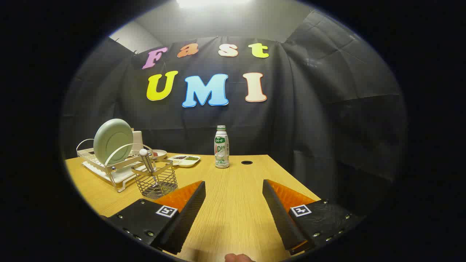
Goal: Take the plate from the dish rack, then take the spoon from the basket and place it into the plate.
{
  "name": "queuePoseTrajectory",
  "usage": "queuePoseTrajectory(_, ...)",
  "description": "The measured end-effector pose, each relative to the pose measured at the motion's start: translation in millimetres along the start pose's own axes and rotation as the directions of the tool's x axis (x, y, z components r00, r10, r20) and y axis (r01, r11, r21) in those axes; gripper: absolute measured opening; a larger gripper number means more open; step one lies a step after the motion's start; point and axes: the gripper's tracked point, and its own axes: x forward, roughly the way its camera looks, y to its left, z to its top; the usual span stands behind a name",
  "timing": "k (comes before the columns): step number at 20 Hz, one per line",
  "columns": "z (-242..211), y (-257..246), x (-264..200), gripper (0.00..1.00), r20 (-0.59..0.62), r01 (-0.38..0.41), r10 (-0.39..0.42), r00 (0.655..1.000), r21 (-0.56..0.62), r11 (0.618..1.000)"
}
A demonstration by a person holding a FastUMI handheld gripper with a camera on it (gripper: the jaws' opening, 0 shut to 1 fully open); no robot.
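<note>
The hand-held gripper hovered open and empty over the wooden tabletop in a black-curtained booth, well short of the plate upright in the dish rack, where a careless pull risked tipping the nearby basket holding the spoon.

Booth enclosed by black cloth wall, hung in panels with visible creases and folds; panels meet at a seam toward the right rear. Above the cloth, a pale grey upper wall or ceiling is exposed. A bright overhead light glares at the top, washing the surface around it. Furniture: one worktop of light wood grain, its far edge against the cloth. A small dark round hole sits near the worktop's far right corner.
</note>
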Motion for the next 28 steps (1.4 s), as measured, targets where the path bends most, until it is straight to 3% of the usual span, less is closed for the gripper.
queuePoseTrajectory(8, 9, -1, 66, 0.97, 0.022, 0.005, -0.005, 1.0, 0.006, 1.0)
queuePoseTrajectory(11, 36, -2, 80, 0.97, 0.042, 0.014, -0.016, 0.999, 0.047, 0.999)
queuePoseTrajectory(20, 167, 31, 28, 0.97, 0.108, -0.034, 0.031, 0.994, 0.019, 0.999)
queuePoseTrajectory(28, 239, 86, 4, 0.97, 0.064, 0.042, -0.041, 0.997, -0.005, 0.999)
